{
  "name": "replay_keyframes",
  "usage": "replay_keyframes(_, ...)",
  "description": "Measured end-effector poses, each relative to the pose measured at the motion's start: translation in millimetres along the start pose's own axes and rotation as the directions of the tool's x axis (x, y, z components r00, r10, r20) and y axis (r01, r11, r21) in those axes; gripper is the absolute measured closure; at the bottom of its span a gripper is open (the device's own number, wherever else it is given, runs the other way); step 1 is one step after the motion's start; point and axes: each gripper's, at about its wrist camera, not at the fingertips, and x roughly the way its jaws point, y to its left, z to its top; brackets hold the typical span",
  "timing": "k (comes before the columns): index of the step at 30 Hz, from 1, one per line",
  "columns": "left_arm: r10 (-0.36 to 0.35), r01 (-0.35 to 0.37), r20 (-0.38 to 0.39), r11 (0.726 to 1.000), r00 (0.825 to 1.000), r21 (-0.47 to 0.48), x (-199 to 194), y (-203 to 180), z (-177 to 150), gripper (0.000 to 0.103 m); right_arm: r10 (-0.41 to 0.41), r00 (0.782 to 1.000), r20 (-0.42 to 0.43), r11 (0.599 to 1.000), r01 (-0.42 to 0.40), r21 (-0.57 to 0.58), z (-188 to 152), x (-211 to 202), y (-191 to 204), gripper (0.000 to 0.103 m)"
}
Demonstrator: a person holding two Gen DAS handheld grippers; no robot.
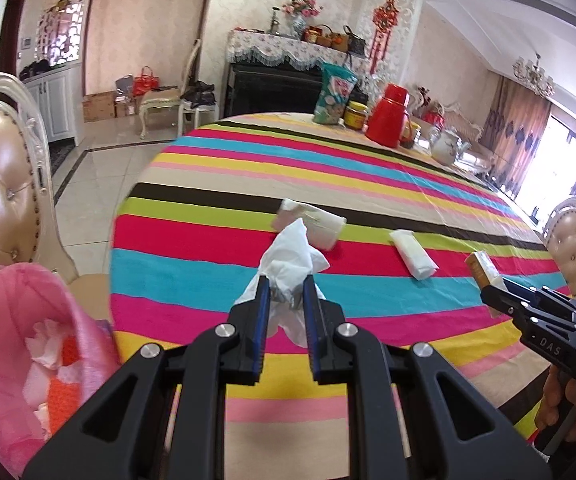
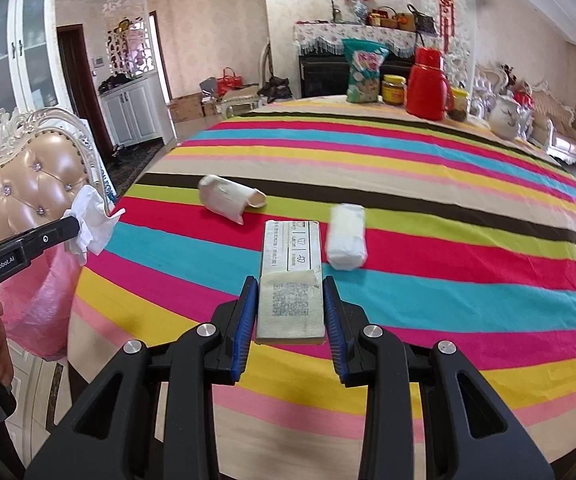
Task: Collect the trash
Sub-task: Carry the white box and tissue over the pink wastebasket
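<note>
My left gripper (image 1: 285, 284) is shut on a crumpled white tissue (image 1: 292, 258) and holds it above the striped table's left part; it also shows in the right wrist view (image 2: 89, 222) near the pink bag. My right gripper (image 2: 290, 286) is shut on a flat cardboard box (image 2: 291, 280) with a QR code, above the table; the box shows in the left wrist view (image 1: 482, 268). A tipped white paper cup (image 2: 229, 198) and a white tissue pack (image 2: 346, 236) lie on the table beyond both grippers.
A pink trash bag (image 1: 19, 344) holding paper scraps hangs open at the table's left edge, beside a padded chair (image 2: 35, 176). A snack bag (image 2: 364, 72), a jar, a red thermos (image 2: 428, 84) and a white teapot (image 2: 506, 116) stand at the far side.
</note>
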Motion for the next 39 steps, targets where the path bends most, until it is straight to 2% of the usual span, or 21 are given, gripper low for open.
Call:
replay_keyframes(10, 0.091, -0.086, 0.063, 0.994, 0.994, -0.069, -45, 61, 3, 0.087, 0.058, 0.998, 0.020, 0.996, -0.057, -0.069, 15, -1, 52, 0.071)
replay_keyframes(24, 0.225, -0.204, 0.113, 0.963, 0.968, -0.174, -101, 148, -7, 0.087, 0.167, 0.986, 0.014, 0.972, -0.162, -0.169, 39, 11, 138, 0.071)
replay_keyframes(33, 0.283, -0.251, 0.113, 0.940, 0.953, -0.232, -122, 191, -17, 0.087, 0.247, 0.969, -0.012, 0.940, -0.243, -0.238, 50, 26, 206, 0.071)
replay_keyframes(39, 0.315, -0.279, 0.110, 0.924, 0.943, -0.261, -132, 216, -24, 0.087, 0.309, 0.950, -0.048, 0.911, -0.310, -0.272, 54, 38, 251, 0.071)
